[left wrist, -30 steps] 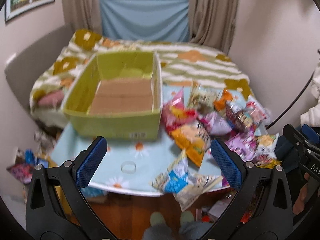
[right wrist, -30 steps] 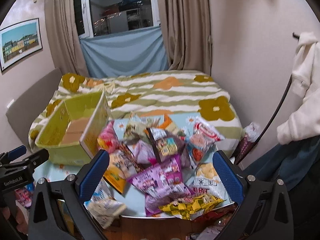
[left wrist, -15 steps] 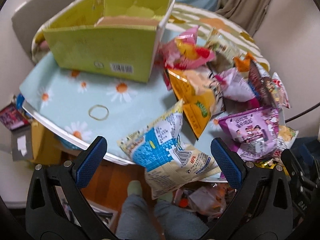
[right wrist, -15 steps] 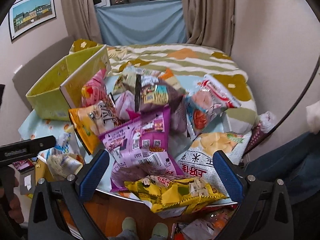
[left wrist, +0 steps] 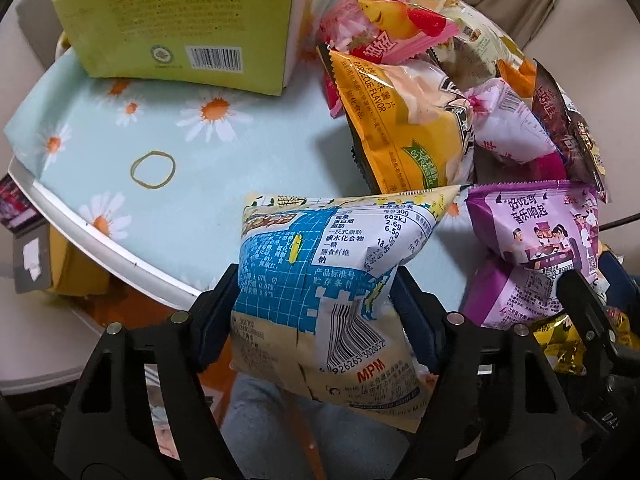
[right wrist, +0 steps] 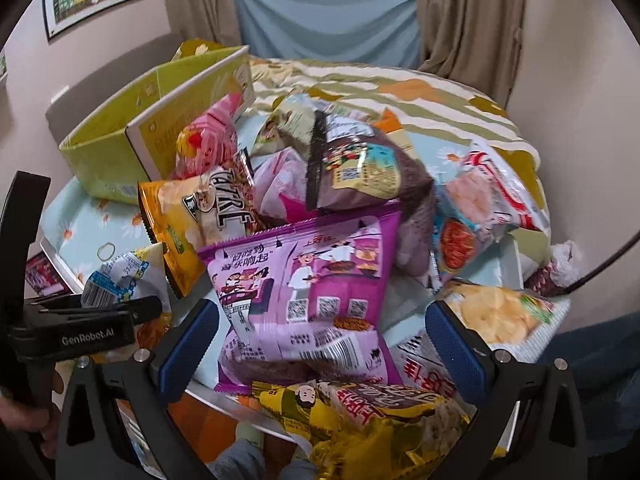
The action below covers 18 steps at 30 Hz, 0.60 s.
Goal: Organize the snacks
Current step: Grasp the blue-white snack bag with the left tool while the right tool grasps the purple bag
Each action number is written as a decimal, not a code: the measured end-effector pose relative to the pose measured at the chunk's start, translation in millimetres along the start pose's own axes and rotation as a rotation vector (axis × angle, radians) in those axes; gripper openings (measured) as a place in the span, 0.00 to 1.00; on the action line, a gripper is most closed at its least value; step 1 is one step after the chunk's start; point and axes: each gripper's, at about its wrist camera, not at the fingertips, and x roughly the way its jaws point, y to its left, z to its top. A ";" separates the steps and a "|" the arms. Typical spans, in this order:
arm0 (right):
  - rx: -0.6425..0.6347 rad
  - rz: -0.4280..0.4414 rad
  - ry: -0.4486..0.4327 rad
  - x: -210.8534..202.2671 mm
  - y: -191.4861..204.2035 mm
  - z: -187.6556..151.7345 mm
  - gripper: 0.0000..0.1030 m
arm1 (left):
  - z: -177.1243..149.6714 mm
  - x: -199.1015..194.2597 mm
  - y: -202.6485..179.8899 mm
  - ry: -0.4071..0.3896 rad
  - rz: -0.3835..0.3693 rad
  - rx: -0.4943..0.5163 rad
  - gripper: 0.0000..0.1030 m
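Daisy-print cloth covers the surface (left wrist: pixel 132 148), its edge nearest the camera. At that edge the left gripper (left wrist: pixel 316 308) has its jaws pinching the blue-and-white snack bag (left wrist: pixel 320 276); lift it level, squeezing gently, toward the green box (left wrist: pixel 180 28) beyond. Right of that bag, the right gripper (right wrist: pixel 320 348) hovers, jaws spread, over the purple packet (right wrist: pixel 304 292).

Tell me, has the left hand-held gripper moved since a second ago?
Yes. The left hand-held gripper has come forward and down toward the table edge, and its jaws have closed on the blue and white snack bag.
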 end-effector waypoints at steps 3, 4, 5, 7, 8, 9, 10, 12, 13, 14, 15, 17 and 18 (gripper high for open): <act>-0.018 0.005 0.013 6.8 3.9 1.5 1.00 | 1.1 1.3 -2.9 -0.003 0.000 0.009 0.67; -0.025 0.005 0.015 8.6 5.3 2.1 1.00 | 1.9 2.2 -4.0 -0.003 0.000 0.014 0.67; -0.031 0.004 0.018 10.5 6.9 3.0 1.00 | 0.0 0.6 -4.2 -0.003 0.000 0.017 0.67; -0.046 0.001 0.030 15.7 11.5 5.1 1.00 | 2.7 0.5 -5.9 -0.004 -0.003 0.022 0.66; -0.050 0.002 0.035 17.9 13.3 6.0 1.00 | 3.4 0.8 -6.6 -0.005 -0.004 0.024 0.65; -0.051 0.003 0.037 19.8 14.9 7.2 1.00 | 1.5 -1.0 -4.2 -0.007 -0.006 0.025 0.65; -0.051 0.005 0.039 21.3 16.4 8.3 1.00 | 3.6 -0.7 -2.2 -0.009 -0.008 0.025 0.65; -0.049 0.007 0.048 23.9 18.9 10.0 1.00 | 3.4 -2.6 -2.4 -0.012 -0.008 0.028 0.65; -0.049 0.004 0.059 26.1 19.9 10.7 1.00 | 3.2 -3.7 -2.6 -0.013 -0.007 0.030 0.65; -0.050 -0.002 0.069 28.3 21.0 11.4 1.00 | 0.9 -6.8 0.5 -0.015 -0.007 0.032 0.65; -0.051 -0.004 0.077 30.6 22.3 13.0 1.00 | -1.2 -10.4 2.9 -0.018 -0.007 0.033 0.65; -0.057 -0.011 0.081 33.0 24.7 14.7 0.98 | -4.4 -13.5 2.8 -0.021 -0.005 0.036 0.65; -0.063 -0.016 0.082 33.7 26.1 14.7 0.92 | -3.2 -19.0 5.3 -0.021 -0.004 0.036 0.65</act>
